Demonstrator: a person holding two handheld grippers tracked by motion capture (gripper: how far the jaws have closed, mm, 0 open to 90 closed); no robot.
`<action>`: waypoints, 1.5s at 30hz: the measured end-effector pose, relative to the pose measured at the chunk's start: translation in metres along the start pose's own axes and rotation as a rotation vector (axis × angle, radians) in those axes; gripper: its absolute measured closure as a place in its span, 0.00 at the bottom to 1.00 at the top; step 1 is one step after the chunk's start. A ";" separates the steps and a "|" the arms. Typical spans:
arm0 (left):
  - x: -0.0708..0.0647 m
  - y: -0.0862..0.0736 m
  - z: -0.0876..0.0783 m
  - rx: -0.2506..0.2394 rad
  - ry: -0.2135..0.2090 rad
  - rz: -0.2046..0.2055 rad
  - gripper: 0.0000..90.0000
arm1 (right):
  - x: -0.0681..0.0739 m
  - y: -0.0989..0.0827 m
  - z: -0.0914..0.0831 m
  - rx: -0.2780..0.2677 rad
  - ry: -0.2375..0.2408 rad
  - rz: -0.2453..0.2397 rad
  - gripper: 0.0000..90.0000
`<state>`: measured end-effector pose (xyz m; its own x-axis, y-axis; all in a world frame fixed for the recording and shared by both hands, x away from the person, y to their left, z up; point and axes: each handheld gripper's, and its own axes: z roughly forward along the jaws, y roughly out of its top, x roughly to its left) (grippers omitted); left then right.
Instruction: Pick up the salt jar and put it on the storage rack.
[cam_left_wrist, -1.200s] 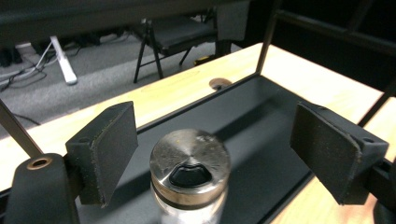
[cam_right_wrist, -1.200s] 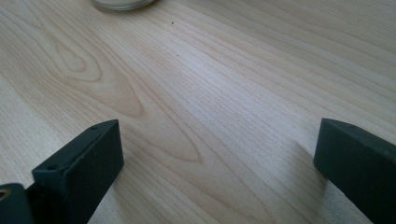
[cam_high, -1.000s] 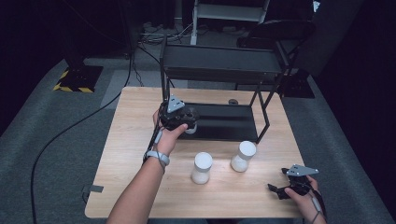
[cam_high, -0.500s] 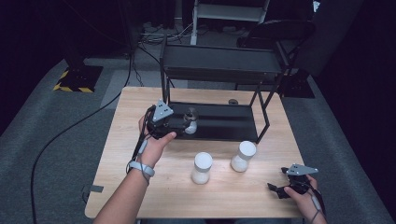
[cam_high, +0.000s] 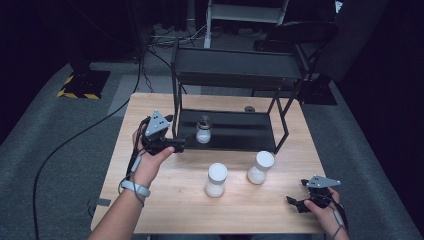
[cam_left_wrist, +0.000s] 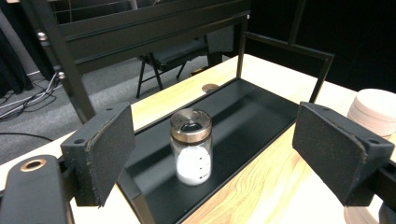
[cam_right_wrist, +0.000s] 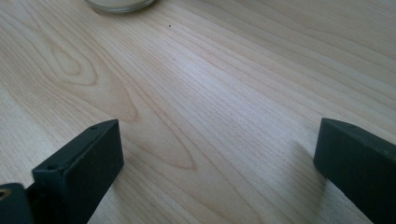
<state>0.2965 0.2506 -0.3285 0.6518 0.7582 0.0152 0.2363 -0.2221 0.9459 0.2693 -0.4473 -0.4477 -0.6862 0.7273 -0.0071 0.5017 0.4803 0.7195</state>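
A small glass shaker jar (cam_high: 203, 131) with a metal lid and white powder stands upright on the lower tray (cam_high: 245, 132) of a black rack. In the left gripper view the jar (cam_left_wrist: 190, 148) stands ahead of the jaws, apart from both pads. My left gripper (cam_high: 180, 146) hovers just left of the tray, open and empty, and its jaws have just widened a little. My left gripper (cam_left_wrist: 219, 156) points at the jar. My right gripper (cam_high: 292, 202) rests low at the table's near right corner. It is open over bare wood (cam_right_wrist: 215, 158).
Two white-lidded jars (cam_high: 216, 179) (cam_high: 260, 167) stand on the wooden table in front of the rack. The rack's upper shelf (cam_high: 235, 67) overhangs the tray on thin black posts. A small round disc (cam_high: 249, 108) lies behind the tray. Cables trail off the left edge.
My left gripper has drawn back to the left, away from the shaker jar, which stays on the tray. The right hand has not moved.
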 end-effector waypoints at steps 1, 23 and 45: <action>0.001 0.000 -0.003 -0.002 -0.002 0.002 0.15 | 0.000 0.000 0.000 0.000 0.000 0.000 0.01; 0.011 -0.019 -0.048 0.024 -0.016 0.039 0.13 | 0.003 0.001 0.001 0.001 -0.007 0.004 0.00; 0.025 -0.061 -0.082 0.085 0.007 0.004 0.08 | 0.003 0.001 0.001 0.001 -0.007 0.004 0.00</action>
<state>0.2390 0.3335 -0.3590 0.6478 0.7615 0.0212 0.2946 -0.2760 0.9149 0.2683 -0.4444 -0.4479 -0.6805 0.7326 -0.0093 0.5050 0.4782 0.7186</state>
